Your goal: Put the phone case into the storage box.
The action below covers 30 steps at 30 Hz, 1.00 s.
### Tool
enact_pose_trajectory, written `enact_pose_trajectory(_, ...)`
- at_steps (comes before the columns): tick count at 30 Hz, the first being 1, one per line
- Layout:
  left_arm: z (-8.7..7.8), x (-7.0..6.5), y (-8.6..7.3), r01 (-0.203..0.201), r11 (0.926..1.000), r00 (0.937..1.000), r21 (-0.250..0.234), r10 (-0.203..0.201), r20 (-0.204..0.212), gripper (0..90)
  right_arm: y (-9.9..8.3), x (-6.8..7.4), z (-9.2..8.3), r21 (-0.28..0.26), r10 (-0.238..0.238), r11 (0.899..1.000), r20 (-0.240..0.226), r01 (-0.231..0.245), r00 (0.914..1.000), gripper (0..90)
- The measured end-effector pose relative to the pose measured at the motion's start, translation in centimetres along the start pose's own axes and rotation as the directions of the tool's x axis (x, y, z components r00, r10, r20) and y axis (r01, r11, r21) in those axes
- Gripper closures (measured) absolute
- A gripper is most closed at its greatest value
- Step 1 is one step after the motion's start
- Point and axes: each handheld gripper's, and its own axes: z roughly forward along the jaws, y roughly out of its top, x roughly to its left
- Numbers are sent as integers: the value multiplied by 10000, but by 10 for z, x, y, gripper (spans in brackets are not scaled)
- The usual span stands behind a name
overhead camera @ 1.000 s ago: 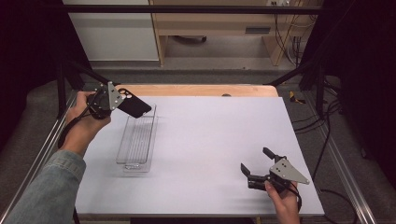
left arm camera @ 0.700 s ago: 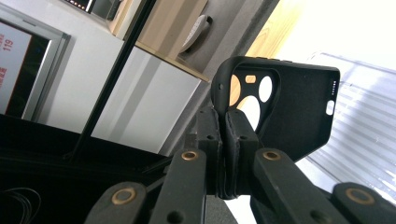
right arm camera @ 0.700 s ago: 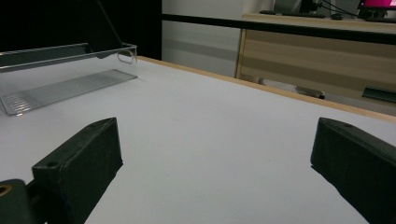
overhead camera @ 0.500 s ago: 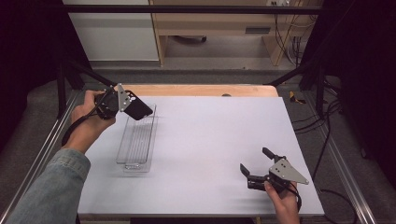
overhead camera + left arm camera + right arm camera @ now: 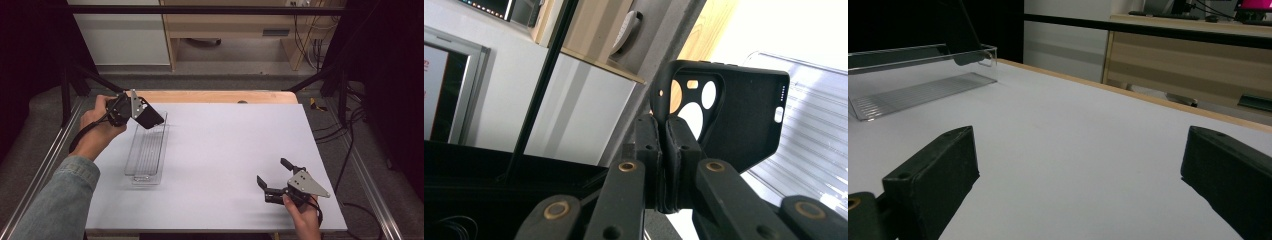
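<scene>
Left gripper (image 5: 142, 112) is clamped on just the edge of the black soft phone case (image 5: 734, 117), held above the far end of the clear plastic tray (image 5: 145, 155), so it may twist free; right gripper (image 5: 277, 175) idle, jaws wide, empty.

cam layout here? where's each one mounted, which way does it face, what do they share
High view: above the person's side, looking forward and down on the table; both forearms and claws show.
Left gripper view: rides the left claw, looking along jaws clamped on a black phone case.
Right gripper view: rides the right claw, low across the table; jaws wide apart.
Shared: the clear tray.
</scene>
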Motion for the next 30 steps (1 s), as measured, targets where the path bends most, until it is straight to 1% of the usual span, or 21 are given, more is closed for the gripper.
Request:
enact_pose_trajectory(2, 2, 0, 1, -170, 9999, 9999, 32, 170, 30, 852, 0, 0, 0, -10, -6, 10000, 14, 6, 10000, 21)
enact_pose_trajectory(4, 4, 0, 1, -238, 9997, 9997, 38, 238, 71, 852, 0, 0, 1, 13, -44, 10000, 7, 44, 10000, 21)
enact_pose_trajectory(7, 6, 0, 2, -254, 9997, 9996, 34, 254, 108, 852, 0, 0, 1, 49, -81, 10000, -61, 81, 9999, 23)
enact_pose_trajectory(14, 8, -2, 7, -429, 9991, 9989, 42, 428, 172, 852, 0, -1, 0, 40, -99, 9999, -63, 99, 9999, 22)
enact_pose_trajectory(18, 9, -4, 9, -625, 9980, 9979, 100, 623, 160, 852, 0, -1, 0, 37, -87, 10000, -50, 87, 9999, 22)
enact_pose_trajectory(21, 10, -5, 10, -680, 9976, 9975, 125, 677, 226, 852, 0, -1, 0, 39, -97, 9999, -56, 97, 9999, 22)
enact_pose_trajectory(24, 10, -5, 10, -667, 9977, 9975, 131, 664, 245, 852, 0, -1, 0, 41, -82, 10000, -66, 82, 9999, 22)
enact_pose_trajectory(30, 11, -3, 10, -875, 9959, 9959, 246, 869, 238, 852, 0, -1, 0, 29, -79, 10000, -69, 80, 9999, 22)
